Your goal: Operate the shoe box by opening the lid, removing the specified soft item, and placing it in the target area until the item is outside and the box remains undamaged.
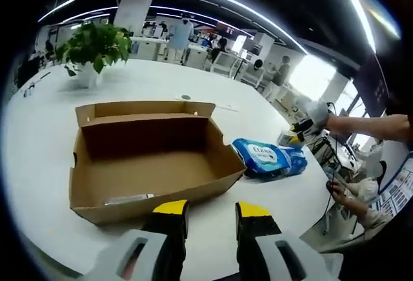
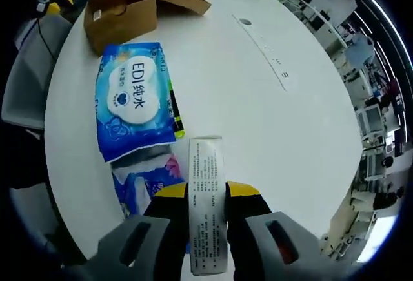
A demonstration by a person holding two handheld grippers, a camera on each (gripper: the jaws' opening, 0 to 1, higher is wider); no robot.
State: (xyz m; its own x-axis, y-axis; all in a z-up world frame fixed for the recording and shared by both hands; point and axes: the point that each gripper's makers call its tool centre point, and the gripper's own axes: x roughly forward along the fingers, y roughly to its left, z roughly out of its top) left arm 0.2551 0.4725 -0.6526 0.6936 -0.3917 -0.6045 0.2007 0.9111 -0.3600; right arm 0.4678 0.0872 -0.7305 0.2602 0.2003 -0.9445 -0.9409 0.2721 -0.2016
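The brown cardboard shoe box (image 1: pixel 151 165) stands open on the white table, its lid folded back on the far side. A thin silvery strip (image 1: pixel 129 198) lies on its floor near the front wall. My left gripper (image 1: pixel 211 211) is open just in front of the box, with nothing between its yellow tips. A blue wipes pack (image 1: pixel 264 157) lies right of the box. My right gripper (image 2: pixel 206 192) is shut on a flat white printed packet (image 2: pixel 206 165) above the table, beside the blue wipes pack (image 2: pixel 135 100). The box (image 2: pixel 122 13) sits further off.
A second blue and pink pack (image 2: pixel 145 184) lies partly under the first. A potted plant (image 1: pixel 93 48) stands at the table's back left. The table edge (image 1: pixel 310 223) is near on the right, where a person sits (image 1: pixel 361 197). A round port (image 2: pixel 245 21) is set in the tabletop.
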